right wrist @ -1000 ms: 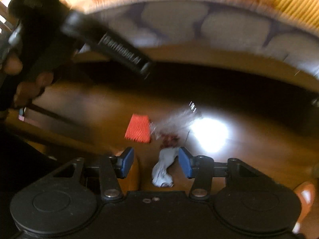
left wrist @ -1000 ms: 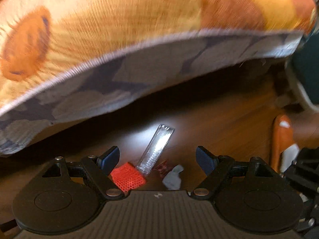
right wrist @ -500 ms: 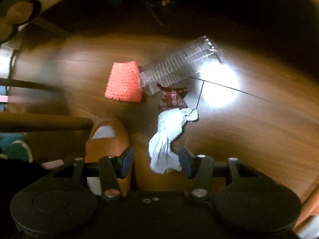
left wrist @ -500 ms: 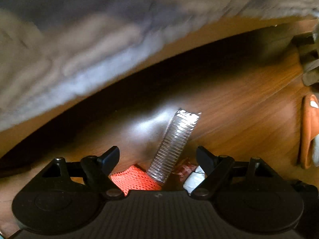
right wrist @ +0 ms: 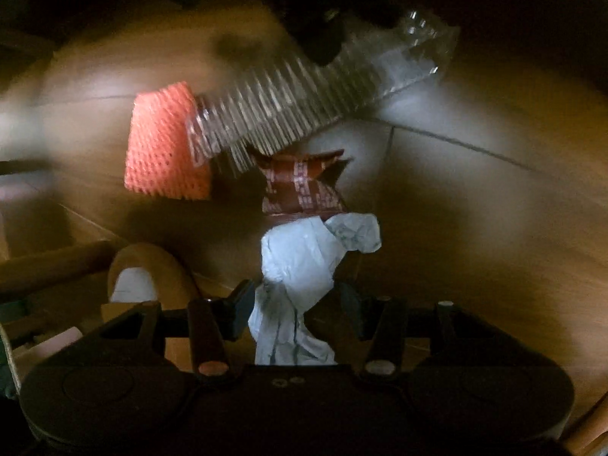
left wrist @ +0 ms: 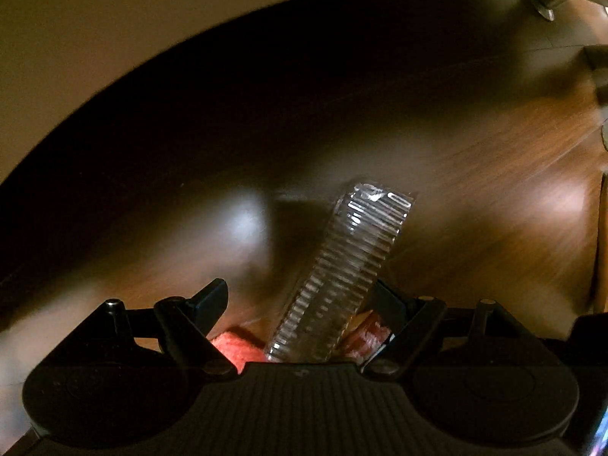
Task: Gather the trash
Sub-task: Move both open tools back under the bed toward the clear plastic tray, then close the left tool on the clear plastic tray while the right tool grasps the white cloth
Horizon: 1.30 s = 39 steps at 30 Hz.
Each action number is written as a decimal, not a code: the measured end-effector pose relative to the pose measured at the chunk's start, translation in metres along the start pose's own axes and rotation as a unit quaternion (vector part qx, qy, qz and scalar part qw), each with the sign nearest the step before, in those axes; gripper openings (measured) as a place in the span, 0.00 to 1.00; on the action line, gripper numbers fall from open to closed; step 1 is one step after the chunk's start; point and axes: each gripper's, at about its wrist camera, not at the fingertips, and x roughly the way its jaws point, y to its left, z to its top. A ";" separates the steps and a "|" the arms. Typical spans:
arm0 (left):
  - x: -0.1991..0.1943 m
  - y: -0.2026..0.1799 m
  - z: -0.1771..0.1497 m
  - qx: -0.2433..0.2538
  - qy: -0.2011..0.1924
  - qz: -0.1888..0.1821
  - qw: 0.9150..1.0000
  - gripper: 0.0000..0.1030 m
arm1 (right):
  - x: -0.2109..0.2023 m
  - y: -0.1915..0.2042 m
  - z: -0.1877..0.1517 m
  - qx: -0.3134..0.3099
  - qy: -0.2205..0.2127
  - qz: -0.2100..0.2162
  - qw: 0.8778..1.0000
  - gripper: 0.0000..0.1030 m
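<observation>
Trash lies on a dark wood floor under a bed. A clear ribbed plastic tray (left wrist: 342, 269) runs up between the fingers of my open left gripper (left wrist: 300, 300); it also shows in the right wrist view (right wrist: 304, 102). An orange foam net (right wrist: 167, 144) lies left of it, with only its edge showing in the left wrist view (left wrist: 235, 345). A brown-red wrapper (right wrist: 304, 182) lies below the tray. A crumpled white tissue (right wrist: 304, 273) lies between the fingers of my open right gripper (right wrist: 294, 307). Neither gripper holds anything.
An orange slipper (right wrist: 148, 273) lies left of the right gripper. The wood floor (left wrist: 494, 228) stretches right; deep shadow lies beyond the trash. The bed's underside (left wrist: 76, 19) hangs low above. A dark part of the left gripper (right wrist: 319, 34) overlaps the tray.
Both grippers have moved down and in toward the trash. The tray now reaches between the left fingers and the tissue sits deeper between the right fingers. The bedspread has left view.
</observation>
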 end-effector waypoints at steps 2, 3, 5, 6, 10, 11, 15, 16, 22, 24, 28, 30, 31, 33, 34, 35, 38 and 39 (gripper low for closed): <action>0.006 -0.002 0.002 0.000 0.002 -0.006 1.000 0.81 | 0.002 0.002 0.001 -0.004 0.005 -0.004 1.000 0.49; 0.009 -0.002 0.002 0.001 0.003 -0.005 1.000 0.81 | 0.005 0.003 0.002 -0.005 0.005 -0.010 1.000 0.49; 0.016 -0.003 0.003 0.004 0.004 -0.004 1.000 0.81 | 0.009 0.003 0.005 -0.006 0.008 -0.023 1.000 0.49; 0.019 -0.003 0.003 0.005 0.005 -0.003 1.000 0.81 | 0.010 0.004 0.006 -0.006 0.009 -0.027 1.000 0.49; 0.031 -0.009 0.004 0.023 0.008 -0.013 1.000 0.80 | 0.012 0.013 0.009 -0.018 0.012 -0.029 0.999 0.51; 0.034 -0.011 0.005 0.028 0.010 -0.014 0.999 0.79 | 0.012 0.012 0.010 -0.009 0.011 -0.027 1.000 0.51; 0.045 -0.009 0.009 0.018 0.024 -0.022 0.999 0.64 | 0.011 0.008 0.010 0.004 0.009 -0.027 1.000 0.47; 0.046 -0.004 0.012 0.007 0.030 -0.031 0.999 0.57 | 0.010 0.008 0.008 -0.002 0.008 -0.028 1.000 0.45; 0.052 0.008 0.015 -0.021 0.039 -0.044 0.998 0.45 | 0.006 0.002 0.004 -0.023 -0.004 -0.030 0.999 0.40; 0.051 0.007 0.015 -0.030 0.038 -0.045 0.998 0.44 | 0.000 0.000 0.006 -0.031 -0.013 -0.034 0.999 0.38; 0.049 0.005 0.014 -0.039 0.040 -0.042 0.998 0.44 | -0.022 -0.024 -0.005 -0.030 -0.022 -0.044 0.998 0.37; 0.042 0.006 0.013 -0.051 0.037 -0.050 0.997 0.44 | -0.039 -0.038 -0.010 -0.013 -0.029 -0.052 0.998 0.36; 0.039 0.006 0.013 -0.056 0.037 -0.054 0.996 0.44 | -0.047 -0.046 -0.013 -0.001 -0.032 -0.055 0.998 0.36; 0.030 0.004 0.013 -0.052 0.032 -0.060 0.996 0.44 | -0.065 -0.063 -0.019 0.025 -0.042 -0.064 0.997 0.36; 0.024 0.002 0.013 -0.045 0.028 -0.059 0.997 0.44 | -0.074 -0.070 -0.022 0.036 -0.048 -0.069 0.996 0.36; 0.020 -0.001 0.012 -0.038 0.025 -0.058 0.997 0.44 | -0.085 -0.076 -0.025 0.045 -0.055 -0.071 0.995 0.36; -0.001 -0.013 0.008 -0.014 0.013 -0.060 0.998 0.44 | -0.115 -0.090 -0.035 0.069 -0.075 -0.079 0.992 0.36; -0.007 -0.015 0.008 -0.006 0.010 -0.062 0.998 0.44 | -0.126 -0.093 -0.039 0.074 -0.084 -0.080 0.991 0.36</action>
